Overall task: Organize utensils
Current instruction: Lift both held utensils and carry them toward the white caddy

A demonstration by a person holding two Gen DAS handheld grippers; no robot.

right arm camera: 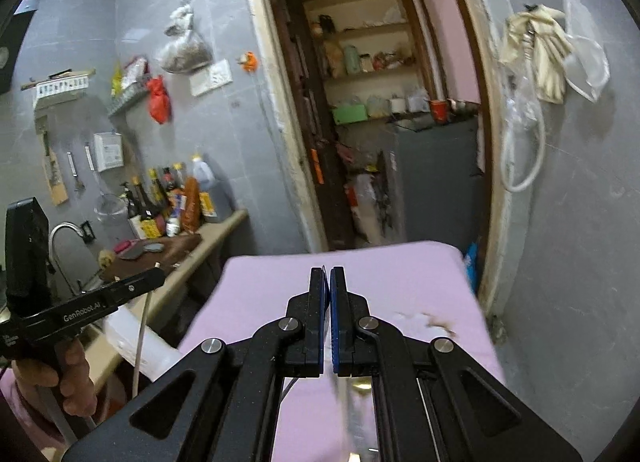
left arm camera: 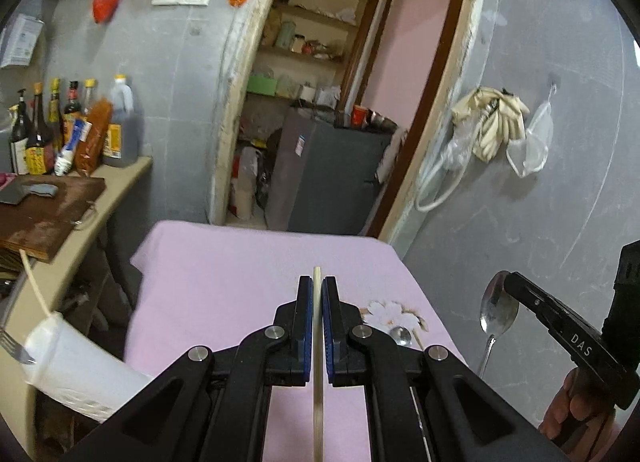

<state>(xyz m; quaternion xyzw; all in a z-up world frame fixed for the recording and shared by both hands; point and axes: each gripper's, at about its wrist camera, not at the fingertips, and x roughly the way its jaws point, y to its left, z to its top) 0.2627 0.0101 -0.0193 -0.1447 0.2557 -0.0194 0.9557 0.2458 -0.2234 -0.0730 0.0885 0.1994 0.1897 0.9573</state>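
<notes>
A white cup [left arm camera: 76,374] with a fork [left arm camera: 14,348] was seen at the left. A pale chopstick [left arm camera: 317,342] was clenched in the left tongs [left arm camera: 318,302], lifted over the pink surface [left arm camera: 224,282]. A spoon [left arm camera: 496,310] was pinched in the right tongs [right arm camera: 330,294], likely so both could be dropped into the cup.

"DAS" on right hand-held gripper [left arm camera: 505,282]; "GenRobot.AI" on left hand-held gripper [right arm camera: 158,276]

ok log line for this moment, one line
left gripper: shut on chopstick | right gripper: shut on spoon | both above pink cloth | holder: fork inside
</notes>
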